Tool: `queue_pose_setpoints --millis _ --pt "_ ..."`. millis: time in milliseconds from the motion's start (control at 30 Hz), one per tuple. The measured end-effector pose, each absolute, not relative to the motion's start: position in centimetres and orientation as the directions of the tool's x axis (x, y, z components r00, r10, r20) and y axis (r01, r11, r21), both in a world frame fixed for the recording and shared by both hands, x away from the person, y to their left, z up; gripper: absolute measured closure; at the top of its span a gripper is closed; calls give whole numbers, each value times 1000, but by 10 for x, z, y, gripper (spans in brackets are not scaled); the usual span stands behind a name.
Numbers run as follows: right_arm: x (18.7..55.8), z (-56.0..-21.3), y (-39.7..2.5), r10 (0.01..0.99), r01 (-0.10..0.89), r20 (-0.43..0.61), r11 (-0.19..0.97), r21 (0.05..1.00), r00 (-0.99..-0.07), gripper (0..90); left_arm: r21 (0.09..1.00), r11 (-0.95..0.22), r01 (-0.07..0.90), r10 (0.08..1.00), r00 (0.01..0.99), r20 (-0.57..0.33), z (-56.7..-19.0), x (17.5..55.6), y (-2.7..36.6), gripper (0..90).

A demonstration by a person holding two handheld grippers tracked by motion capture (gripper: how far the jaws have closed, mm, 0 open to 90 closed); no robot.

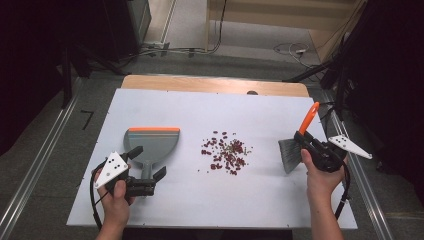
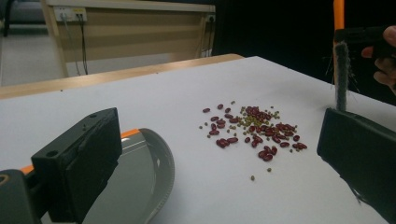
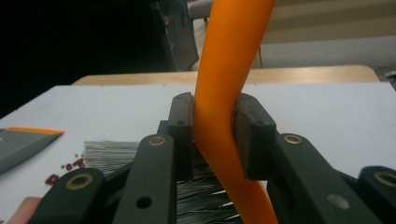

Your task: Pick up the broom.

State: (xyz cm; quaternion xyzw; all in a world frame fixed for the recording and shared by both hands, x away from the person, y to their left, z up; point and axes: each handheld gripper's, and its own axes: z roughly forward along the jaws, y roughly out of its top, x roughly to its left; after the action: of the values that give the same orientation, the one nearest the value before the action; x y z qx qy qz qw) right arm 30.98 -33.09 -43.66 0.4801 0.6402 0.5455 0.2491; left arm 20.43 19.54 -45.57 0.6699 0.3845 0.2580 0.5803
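Overhead, from the high view, a white sheet (image 1: 165,107) covers a wooden table (image 1: 210,84), with grey floor, metal rails and loose cables around it. One grey plastic dustpan (image 1: 151,145) with an orange front edge lies flat on the left part of the sheet, its handle pointing toward the person. The left gripper (image 1: 148,175) has its jaws spread wide on either side of that handle, not closed on it. One scattered pile of beans (image 1: 226,152), mostly dark red with some small greenish ones, too many to count, lies near the middle of the sheet, between dustpan and brush. The right gripper (image 1: 306,141) holds one hand brush (image 1: 296,145) by its orange handle, the grey bristles fanning down toward the sheet to the right of the beans, well apart from them.

Next, the left gripper view shows its two blocky black jaws wide apart with nothing between them. The rounded grey wall of the dustpan (image 2: 156,163) sits by the near jaw, its orange strip just showing. The beans (image 2: 252,130) lie beyond on the smooth white sheet (image 2: 140,107), oval and glossy red, mixed with tiny round green ones. The brush (image 2: 341,70) hangs upright at the far right, bristles grey and stiff. Behind are a wooden panel and a wall socket.

Lastly, the right gripper view shows its jaws clamped tight on the smooth, curved orange handle of the brush (image 3: 224,93), with fine grey bristles spread below. A corner of the dustpan (image 3: 23,144) and a few red beans (image 3: 65,170) show at the left.
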Motion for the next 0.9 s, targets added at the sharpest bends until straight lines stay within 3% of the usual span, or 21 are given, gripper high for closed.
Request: queue_pose_setpoints --millis 400,900 --pt "296 -408 -297 848 273 178 -41 961 -499 691 978 -35 205 794 600 -97 -447 213 177 3" --pt "286 -401 -249 781 261 172 -11 965 -600 691 976 -36 214 763 637 -111 -443 226 149 3"
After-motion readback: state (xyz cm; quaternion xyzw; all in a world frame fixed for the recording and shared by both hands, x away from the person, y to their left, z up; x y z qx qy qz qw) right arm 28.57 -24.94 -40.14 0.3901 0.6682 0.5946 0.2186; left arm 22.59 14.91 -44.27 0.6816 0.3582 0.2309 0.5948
